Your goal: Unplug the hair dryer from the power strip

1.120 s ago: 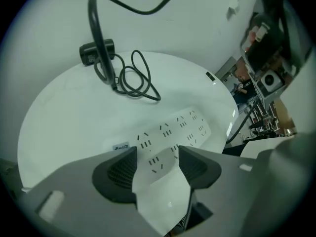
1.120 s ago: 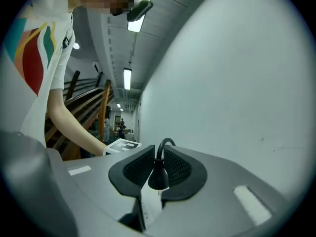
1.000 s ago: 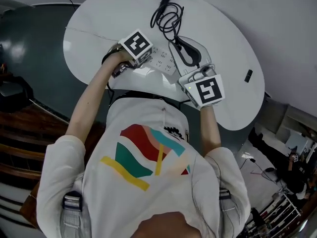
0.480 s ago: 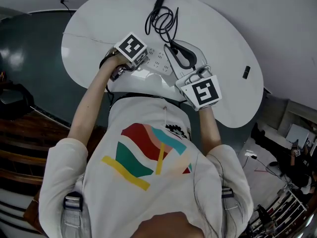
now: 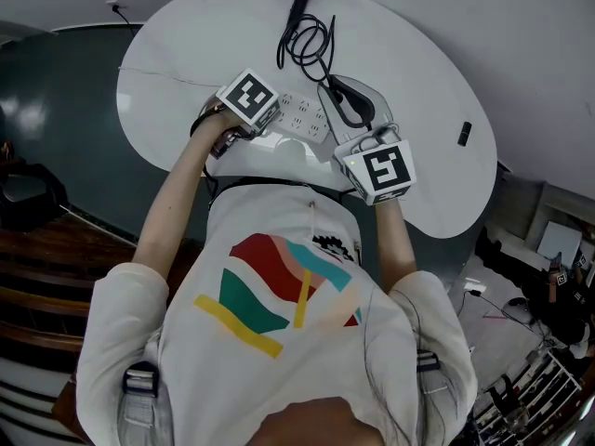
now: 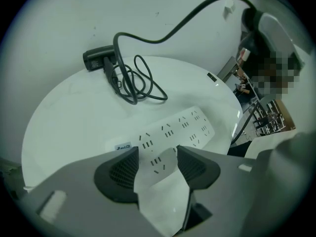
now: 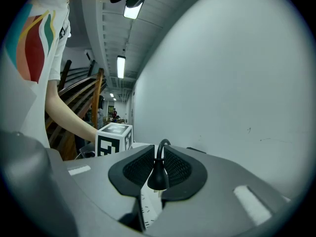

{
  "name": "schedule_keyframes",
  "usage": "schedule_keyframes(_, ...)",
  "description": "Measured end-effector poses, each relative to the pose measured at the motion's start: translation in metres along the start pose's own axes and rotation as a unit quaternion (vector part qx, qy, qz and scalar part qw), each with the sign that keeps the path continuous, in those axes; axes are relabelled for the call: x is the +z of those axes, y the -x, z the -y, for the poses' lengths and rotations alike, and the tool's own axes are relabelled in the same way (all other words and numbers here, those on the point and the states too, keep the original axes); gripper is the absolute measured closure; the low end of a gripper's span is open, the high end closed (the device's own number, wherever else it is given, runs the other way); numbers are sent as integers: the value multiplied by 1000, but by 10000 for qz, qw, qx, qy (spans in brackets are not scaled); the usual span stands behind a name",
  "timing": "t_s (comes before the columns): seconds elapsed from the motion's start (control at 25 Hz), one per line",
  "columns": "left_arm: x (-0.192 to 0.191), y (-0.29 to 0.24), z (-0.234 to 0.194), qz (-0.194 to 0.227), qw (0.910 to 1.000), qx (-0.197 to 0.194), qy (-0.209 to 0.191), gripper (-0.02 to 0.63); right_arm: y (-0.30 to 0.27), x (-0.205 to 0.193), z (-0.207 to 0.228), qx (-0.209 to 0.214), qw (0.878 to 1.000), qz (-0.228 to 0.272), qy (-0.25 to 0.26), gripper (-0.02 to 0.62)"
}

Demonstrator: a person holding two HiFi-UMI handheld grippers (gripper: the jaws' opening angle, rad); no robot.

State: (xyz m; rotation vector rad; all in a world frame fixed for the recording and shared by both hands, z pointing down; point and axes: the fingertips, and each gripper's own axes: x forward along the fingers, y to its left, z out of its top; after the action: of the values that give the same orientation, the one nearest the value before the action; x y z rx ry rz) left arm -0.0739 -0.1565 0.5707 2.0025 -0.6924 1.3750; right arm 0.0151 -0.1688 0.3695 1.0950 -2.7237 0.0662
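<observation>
Left tongs a little narrower than a moment ago, power strip between them.

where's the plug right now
In the right gripper view, the black plug sits pinched between the jaws of the right gripper, just above the white power strip.

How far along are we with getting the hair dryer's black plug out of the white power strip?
Done: the black plug is out, prongs bare above the white power strip, every visible socket empty. In hand: the right gripper clamps the plug; the left gripper, jaws apart and just closing slightly, stands over the strip. Left: probably just setting the plug down.
</observation>
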Motion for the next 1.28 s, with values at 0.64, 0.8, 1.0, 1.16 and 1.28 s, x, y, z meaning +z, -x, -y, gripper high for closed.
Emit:
schedule_keyframes(0.64,-5,1,15,-90,9997,-225,23,367,24,-103,48,-1003,9835,-1505,-45,525)
schedule_keyframes(0.8,0,-1,-1,54,9997,142,-169,367,37,-144,53,-1170,9690,-2177,15,525)
schedule_keyframes(1.0,-7,3,17,-100,9997,-215,-49,365,49,-187,54,-1308,9544,-2674,-223,525)
schedule_keyframes(1.16,-11,6,25,-167,9990,-406,106,364,58,-203,53,-1379,9523,-2628,-706,523)
schedule_keyframes(1.28,-12,6,23,-157,9990,-390,115,364,59,-204,55,-1438,9524,-2557,-834,522)
